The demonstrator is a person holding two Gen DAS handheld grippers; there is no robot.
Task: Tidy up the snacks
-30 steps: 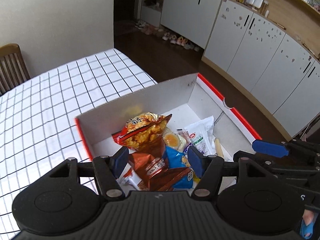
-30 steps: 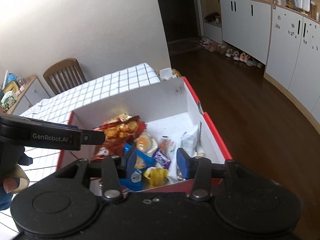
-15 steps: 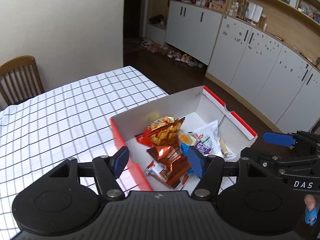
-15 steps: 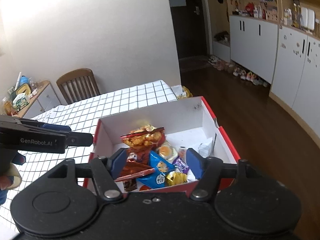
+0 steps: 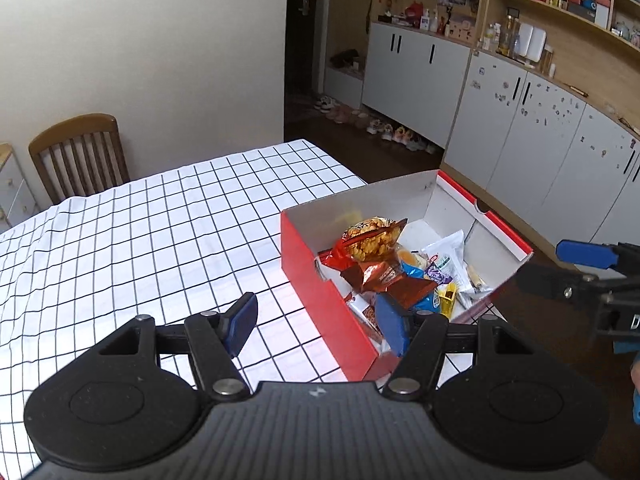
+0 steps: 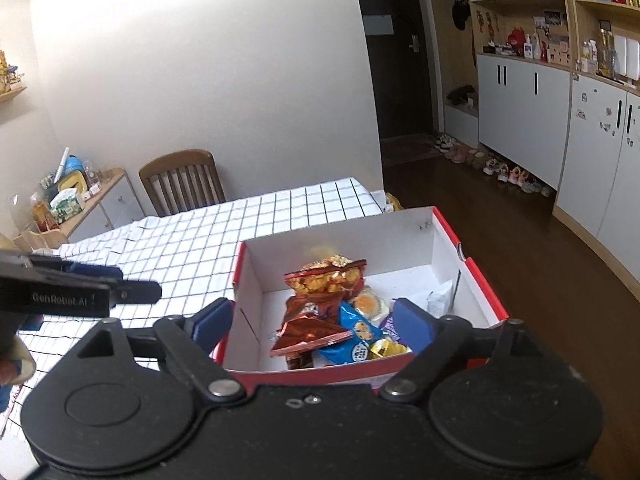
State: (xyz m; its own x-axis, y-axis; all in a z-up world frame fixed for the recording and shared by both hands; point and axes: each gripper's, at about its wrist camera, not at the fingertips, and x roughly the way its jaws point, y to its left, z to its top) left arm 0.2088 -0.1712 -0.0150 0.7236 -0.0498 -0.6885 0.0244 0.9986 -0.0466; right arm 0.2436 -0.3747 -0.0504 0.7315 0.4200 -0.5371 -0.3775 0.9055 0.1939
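Note:
A red cardboard box (image 5: 316, 276) with a white inside stands at the right edge of the checked table; it also shows in the right wrist view (image 6: 490, 300). It holds several snack packets: an orange chip bag (image 5: 370, 236) (image 6: 328, 280), a brown foil packet (image 5: 384, 276) (image 6: 308, 332), a blue packet (image 6: 358, 338) and a white packet (image 5: 448, 256). My left gripper (image 5: 316, 326) is open and empty, held above the box's near left wall. My right gripper (image 6: 310, 322) is open and empty, above the box's near edge.
The checked tablecloth (image 5: 140, 232) spreads to the left of the box. A wooden chair (image 5: 80, 156) stands at the table's far side. White cabinets (image 5: 540, 140) line the right wall, with shoes (image 5: 376, 124) on the dark floor. A side cabinet with clutter (image 6: 72, 200) stands far left.
Both grippers have risen and drawn back from the box, so the box looks smaller and farther. The left gripper has shifted left. Both stay open and empty.

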